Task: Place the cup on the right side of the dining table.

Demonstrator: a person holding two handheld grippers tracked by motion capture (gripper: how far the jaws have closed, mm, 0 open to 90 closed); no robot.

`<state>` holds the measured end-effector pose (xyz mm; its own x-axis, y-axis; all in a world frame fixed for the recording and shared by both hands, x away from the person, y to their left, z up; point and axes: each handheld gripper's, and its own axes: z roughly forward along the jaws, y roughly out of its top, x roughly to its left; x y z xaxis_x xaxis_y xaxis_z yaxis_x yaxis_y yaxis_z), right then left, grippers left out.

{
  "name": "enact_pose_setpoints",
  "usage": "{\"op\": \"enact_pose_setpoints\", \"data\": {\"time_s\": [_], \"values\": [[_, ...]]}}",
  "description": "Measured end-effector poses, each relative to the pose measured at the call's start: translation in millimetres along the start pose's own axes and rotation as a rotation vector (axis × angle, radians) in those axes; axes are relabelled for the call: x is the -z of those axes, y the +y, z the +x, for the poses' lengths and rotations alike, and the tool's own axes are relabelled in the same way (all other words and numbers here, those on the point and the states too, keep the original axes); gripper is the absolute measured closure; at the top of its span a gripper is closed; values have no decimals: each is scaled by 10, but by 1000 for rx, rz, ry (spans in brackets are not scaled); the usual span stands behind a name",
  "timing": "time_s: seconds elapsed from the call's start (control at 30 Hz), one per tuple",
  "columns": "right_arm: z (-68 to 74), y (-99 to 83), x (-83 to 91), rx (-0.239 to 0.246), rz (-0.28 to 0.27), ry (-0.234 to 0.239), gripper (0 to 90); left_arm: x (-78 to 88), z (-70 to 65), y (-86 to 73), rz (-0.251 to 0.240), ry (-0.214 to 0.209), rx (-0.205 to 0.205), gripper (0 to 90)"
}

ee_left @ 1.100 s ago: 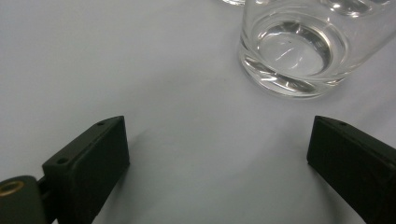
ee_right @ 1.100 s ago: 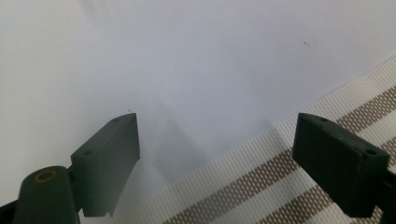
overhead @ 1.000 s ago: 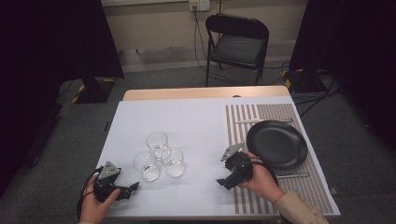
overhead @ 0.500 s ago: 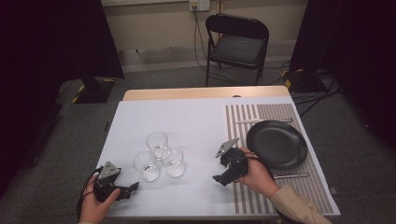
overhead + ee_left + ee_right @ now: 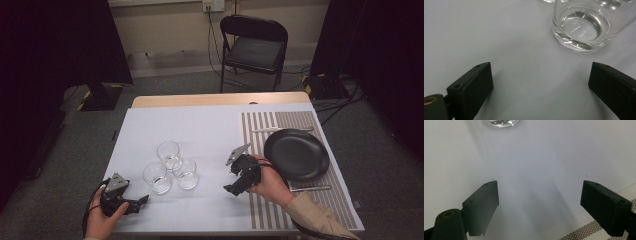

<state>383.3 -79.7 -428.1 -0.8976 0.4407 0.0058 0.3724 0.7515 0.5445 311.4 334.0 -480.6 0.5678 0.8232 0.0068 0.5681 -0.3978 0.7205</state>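
Three clear glasses stand close together on the white table: one at the back (image 5: 168, 153), one at the front left (image 5: 156, 177) and one at the front right (image 5: 187, 174). My left gripper (image 5: 141, 200) rests near the table's front left corner, open, a short way in front of the cluster. The left gripper view has a glass (image 5: 587, 23) just beyond the wide-apart jaws. My right gripper (image 5: 231, 181) hovers open to the right of the glasses, nothing between its jaws. The base of a glass (image 5: 501, 123) sits at the top edge of the right gripper view.
A black plate (image 5: 296, 153) lies on a striped placemat (image 5: 280, 210) at the table's right, with cutlery above (image 5: 280, 129) and below (image 5: 310, 188) it. A black folding chair (image 5: 254, 45) stands beyond the table's far edge.
My right gripper has moved left off the placemat toward the glasses. The left gripper has stayed in place.
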Motion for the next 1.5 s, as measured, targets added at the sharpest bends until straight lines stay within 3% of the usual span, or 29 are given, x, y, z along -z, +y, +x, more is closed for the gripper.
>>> {"op": "enact_pose_setpoints", "data": {"time_s": [1.5], "values": [[-82,509,110,30,-15,12,144,-1,-1,-1,-2,0,1,47]]}}
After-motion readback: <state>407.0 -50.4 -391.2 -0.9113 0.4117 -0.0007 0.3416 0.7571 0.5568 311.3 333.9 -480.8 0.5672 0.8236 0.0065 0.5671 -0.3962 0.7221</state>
